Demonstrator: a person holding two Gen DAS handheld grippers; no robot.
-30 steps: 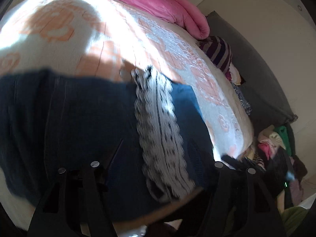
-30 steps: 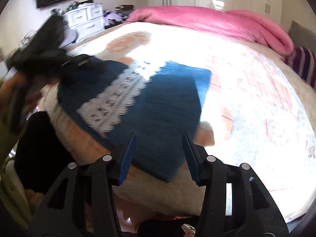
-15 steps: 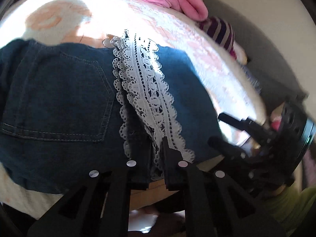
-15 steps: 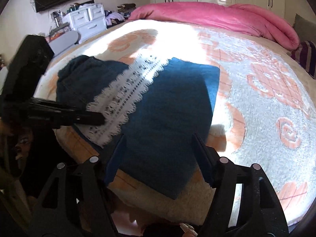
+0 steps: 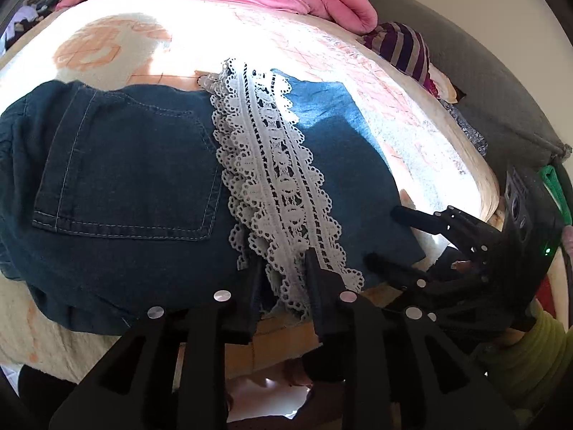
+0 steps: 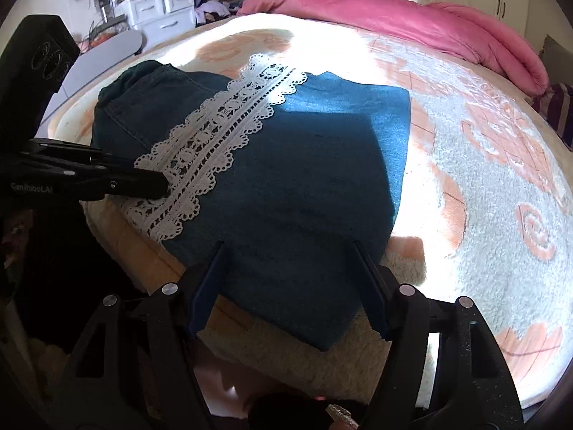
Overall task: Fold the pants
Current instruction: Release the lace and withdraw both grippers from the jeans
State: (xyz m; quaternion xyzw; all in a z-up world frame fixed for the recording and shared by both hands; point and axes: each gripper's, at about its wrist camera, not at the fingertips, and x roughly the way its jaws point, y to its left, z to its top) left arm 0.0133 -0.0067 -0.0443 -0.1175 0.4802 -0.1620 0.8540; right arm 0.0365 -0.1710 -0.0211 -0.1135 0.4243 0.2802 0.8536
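left wrist: the pants [image 5: 136, 186] lie folded on the bed [image 5: 412, 122], at its near edge, pocket side up, with a white lace hem [image 5: 275, 193] running across the top. the left gripper [image 5: 283, 272] has its fingers narrowed around the lace's near end, with lace between them, so i judge it to be pinching that trim, though contact at the tips is hard to confirm. the right gripper [image 5: 386, 236] comes in from the right, spread, near the denim's corner.

right wrist: the right gripper [image 6: 290, 251] is released, fingers wide and poised over the near denim edge (not touching cloth that i can see). the left gripper [image 6: 163, 182] sits at the lace.

risk: pulling by lace alone could stretch it or drag only the top layer, skewing the fold. the pants sit close to the edge, so a tug toward the person could slide them off.
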